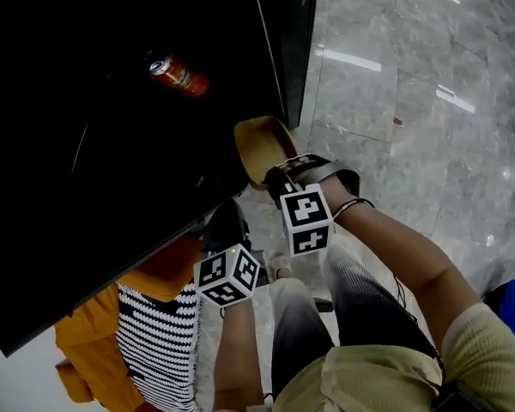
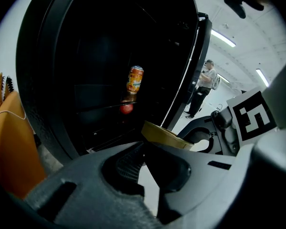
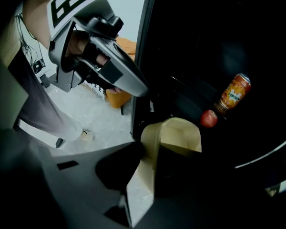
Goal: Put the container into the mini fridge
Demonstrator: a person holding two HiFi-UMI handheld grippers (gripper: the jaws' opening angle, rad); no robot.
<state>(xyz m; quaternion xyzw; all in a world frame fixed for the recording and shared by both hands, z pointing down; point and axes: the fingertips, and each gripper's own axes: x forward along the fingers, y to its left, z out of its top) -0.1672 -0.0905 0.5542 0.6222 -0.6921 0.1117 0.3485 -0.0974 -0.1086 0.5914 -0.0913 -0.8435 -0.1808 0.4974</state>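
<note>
Right claw [image 3: 150,159] grips the tan container [image 3: 181,132] at the open mini fridge [image 1: 86,170]; left claw [image 2: 144,148] is closed and empty. Setting it inside remains.

No word can be read with certainty. The orange can [image 3: 234,92] inside the mini fridge [image 3: 181,32] carries a short line of dark blue letters across the middle of its label — a brand name, it seems — too blurred to spell out.

Our left gripper [image 2: 144,150] and right gripper [image 3: 150,149] are dark grey, each with a white, black-marked cube [image 1: 307,219]; forearms [image 1: 403,256] bare, sleeve [image 1: 489,350] cream, trousers [image 1: 360,307] grey.
</note>
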